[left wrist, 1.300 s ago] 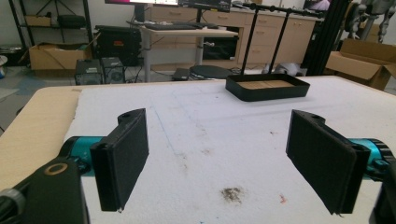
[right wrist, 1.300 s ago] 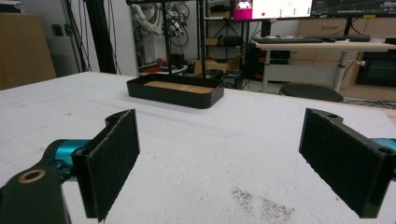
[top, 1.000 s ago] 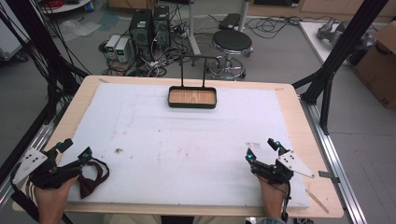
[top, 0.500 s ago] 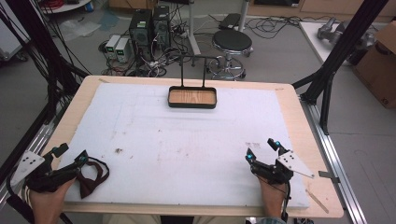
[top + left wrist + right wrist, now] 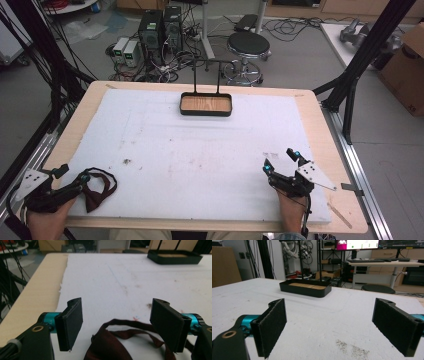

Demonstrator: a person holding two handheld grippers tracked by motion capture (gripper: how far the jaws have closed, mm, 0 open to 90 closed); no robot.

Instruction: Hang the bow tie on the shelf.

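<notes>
Both grippers' fingers sit spread wide; the left gripper (image 5: 117,322) straddles a dark maroon fabric bow tie (image 5: 117,342), cut off by the frame's bottom, while the right gripper (image 5: 282,161) holds nothing.

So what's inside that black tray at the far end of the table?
The black tray holds nothing loose: just its bare wooden floor and a thin black stand rising from its back edge. The near wall hides a strip of floor.

Dark red bow tie (image 5: 120,340) cut off by bottom edge.
</notes>
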